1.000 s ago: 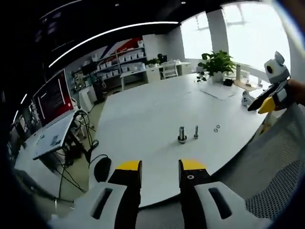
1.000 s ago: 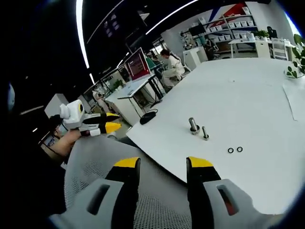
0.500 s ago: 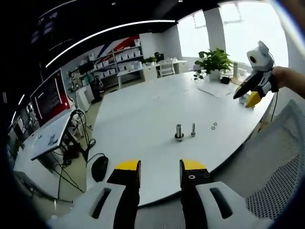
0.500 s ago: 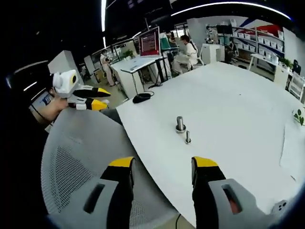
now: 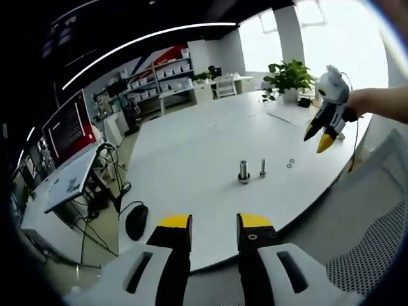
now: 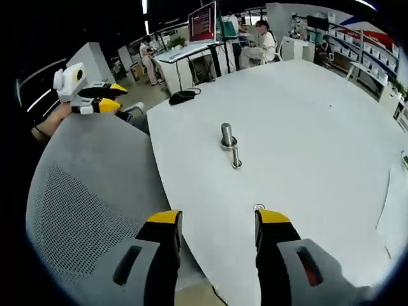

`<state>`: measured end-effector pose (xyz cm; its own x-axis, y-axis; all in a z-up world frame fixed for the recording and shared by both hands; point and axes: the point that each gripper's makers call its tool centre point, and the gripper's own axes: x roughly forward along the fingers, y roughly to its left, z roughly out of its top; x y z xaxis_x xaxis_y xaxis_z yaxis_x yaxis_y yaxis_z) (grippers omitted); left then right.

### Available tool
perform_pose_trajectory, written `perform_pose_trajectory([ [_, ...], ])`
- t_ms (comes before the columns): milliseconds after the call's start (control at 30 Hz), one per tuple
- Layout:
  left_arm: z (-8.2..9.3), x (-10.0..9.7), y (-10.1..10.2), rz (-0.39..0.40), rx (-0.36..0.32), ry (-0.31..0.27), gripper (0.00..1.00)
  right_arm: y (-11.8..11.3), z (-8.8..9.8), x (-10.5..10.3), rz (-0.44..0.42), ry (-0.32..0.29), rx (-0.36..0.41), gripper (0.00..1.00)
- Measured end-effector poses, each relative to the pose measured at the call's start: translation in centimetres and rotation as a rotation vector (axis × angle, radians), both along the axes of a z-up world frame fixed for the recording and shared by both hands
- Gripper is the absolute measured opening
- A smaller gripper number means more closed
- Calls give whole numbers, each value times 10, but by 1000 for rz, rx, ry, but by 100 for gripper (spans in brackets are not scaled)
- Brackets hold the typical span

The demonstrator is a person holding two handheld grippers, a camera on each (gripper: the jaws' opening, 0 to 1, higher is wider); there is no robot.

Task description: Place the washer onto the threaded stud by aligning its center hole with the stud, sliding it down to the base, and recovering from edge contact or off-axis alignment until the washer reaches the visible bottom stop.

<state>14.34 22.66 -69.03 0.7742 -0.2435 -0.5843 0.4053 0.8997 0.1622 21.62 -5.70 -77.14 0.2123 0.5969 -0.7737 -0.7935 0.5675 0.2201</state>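
Note:
On the white table (image 5: 191, 153) stand a thick threaded stud (image 5: 243, 172) on a wide base and, just to its right, a thinner bolt (image 5: 262, 167). Two small washers (image 5: 290, 164) lie flat farther right. My left gripper (image 5: 214, 223) hovers off the table's near edge, jaws open and empty. The right gripper (image 5: 317, 138) comes in from the right, above the table and tilted down. In the right gripper view the stud (image 6: 227, 136) and bolt (image 6: 236, 157) stand ahead of my open, empty right gripper (image 6: 218, 220). A washer (image 6: 259, 208) peeks out beside its right fingertip. The left gripper (image 6: 111, 97) shows at upper left.
A grey mesh chair back (image 6: 83, 191) sits below the table edge under both grippers. A black mouse (image 6: 182, 95) lies near the far table edge. A potted plant (image 5: 288, 80) and a paper sheet (image 5: 290, 116) are at the far end. A desk with a monitor (image 5: 67, 131) stands left.
The right gripper has swung in over the table and tipped downward, closer to the washers. The left gripper has stayed nearly still. Both remain open.

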Motion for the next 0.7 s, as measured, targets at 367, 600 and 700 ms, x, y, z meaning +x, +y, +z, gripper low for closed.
perform_pose_trajectory([
  [367, -13, -3, 3, 9, 29, 68, 22, -4, -44, 24, -3, 30, -84, 41],
  [600, -16, -5, 5, 3, 55, 77, 19, -5, -66, 25, 55, 41, -186, 40],
  [700, -14, -7, 2, -26, 57, 64, 16, -7, -70, 31, 79, 8, -242, 36],
])
